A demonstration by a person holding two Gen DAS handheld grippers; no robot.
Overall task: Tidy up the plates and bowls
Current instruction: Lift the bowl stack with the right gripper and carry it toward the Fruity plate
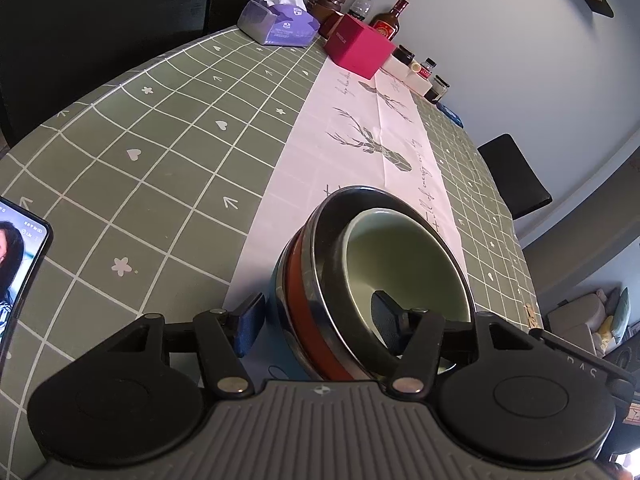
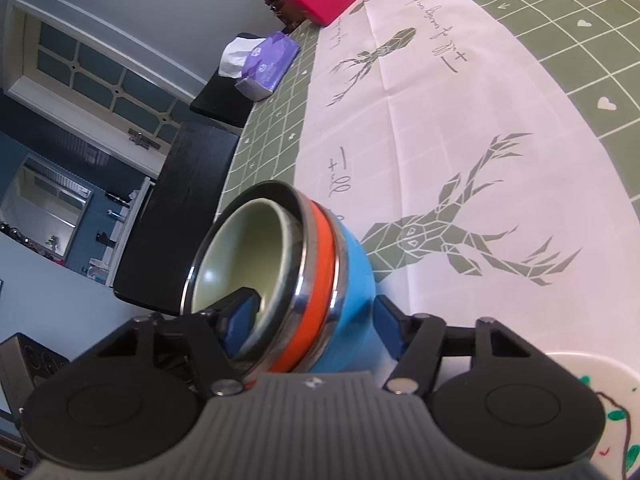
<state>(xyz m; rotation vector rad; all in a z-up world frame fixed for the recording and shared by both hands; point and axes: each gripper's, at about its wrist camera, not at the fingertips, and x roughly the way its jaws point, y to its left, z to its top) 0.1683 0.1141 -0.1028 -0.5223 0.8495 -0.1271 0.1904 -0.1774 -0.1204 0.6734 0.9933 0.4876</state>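
Observation:
A nested stack of bowls stands on the white deer-print runner (image 1: 340,132). It has a blue bowl (image 2: 356,280) outermost, then an orange bowl (image 2: 320,260), a steel-rimmed bowl (image 1: 320,240) and a pale green bowl (image 1: 400,256) innermost. My left gripper (image 1: 318,300) straddles the stack's near wall, one finger inside the green bowl and the other against the blue outside. From the opposite side, my right gripper (image 2: 316,298) clamps the wall the same way. Each gripper's pads lie against the stack.
A phone (image 1: 20,264) lies at the table's left edge. At the far end stand a tissue pack (image 1: 276,24), a pink box (image 1: 356,46) and bottles (image 1: 390,18). A white painted plate (image 2: 600,400) sits beside my right gripper. Black chairs (image 1: 512,176) ring the table.

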